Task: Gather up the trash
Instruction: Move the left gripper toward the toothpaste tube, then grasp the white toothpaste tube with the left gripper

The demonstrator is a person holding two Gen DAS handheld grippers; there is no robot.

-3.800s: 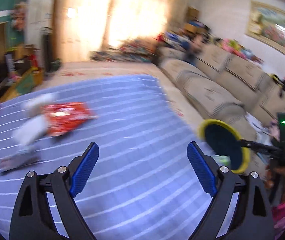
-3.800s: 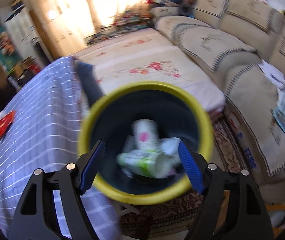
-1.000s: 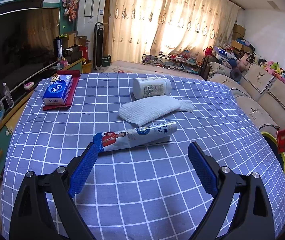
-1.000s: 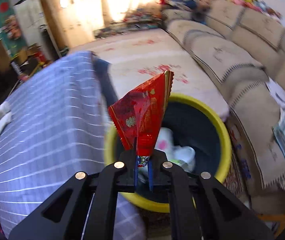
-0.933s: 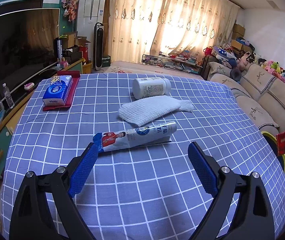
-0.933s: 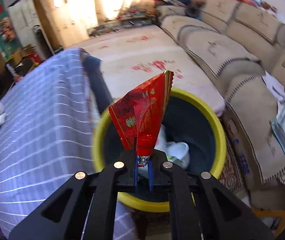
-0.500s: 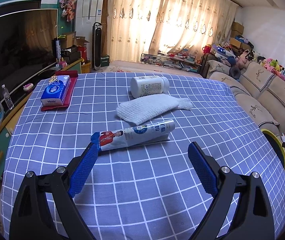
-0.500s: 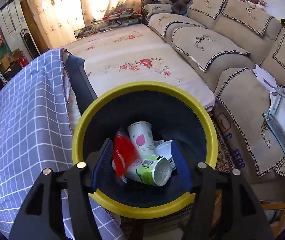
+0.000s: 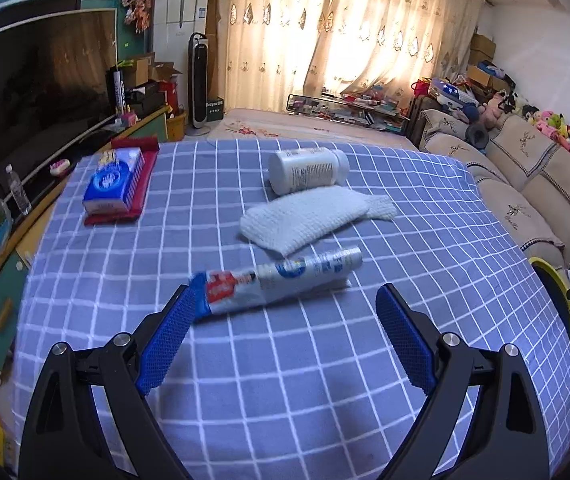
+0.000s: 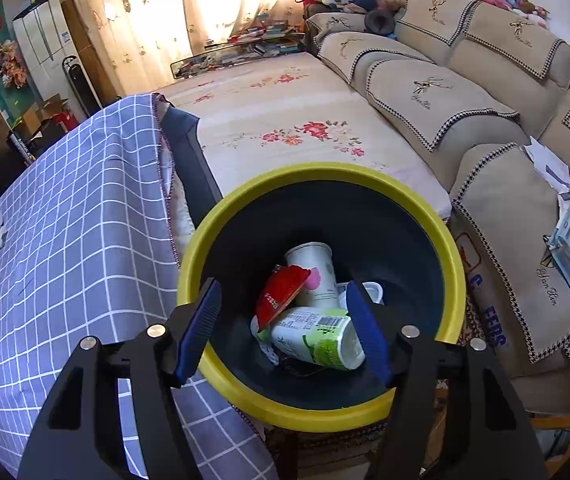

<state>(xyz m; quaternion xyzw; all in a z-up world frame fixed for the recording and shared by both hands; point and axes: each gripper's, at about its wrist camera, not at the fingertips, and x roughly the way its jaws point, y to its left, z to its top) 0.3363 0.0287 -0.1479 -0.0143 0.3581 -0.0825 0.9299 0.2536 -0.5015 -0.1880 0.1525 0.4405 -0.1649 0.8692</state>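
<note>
Sunlit curtains back a cluttered living room where a blue checked cloth covers the worktop (image 9: 325, 360). Nearest the left gripper (image 9: 285, 340) lies the tube (image 9: 277, 280), a long soft squeeze tube resting flat and slightly askew, its red-printed tail end just beside the left finger. It should be light and yielding, a little slick on its printed skin; pinching across the middle of the body, where it is fullest, looks like the surest hold, since the flat crimped tail would fold. Behind it sits a white knitted cloth (image 9: 309, 216), limp and easy to bunch, and touching its far edge a white bottle (image 9: 305, 170) on its side, rigid and likely to roll. A tissue pack (image 9: 115, 180) rests on a red item well apart to the left. The left fingers stand wide apart with nothing between them. The right gripper (image 10: 281, 328) hangs over the yellow-rimmed bin (image 10: 451, 256); its fingers, just spread, hold nothing, and the red wrapper (image 10: 281, 292) lies inside among cups (image 10: 313, 268).
</note>
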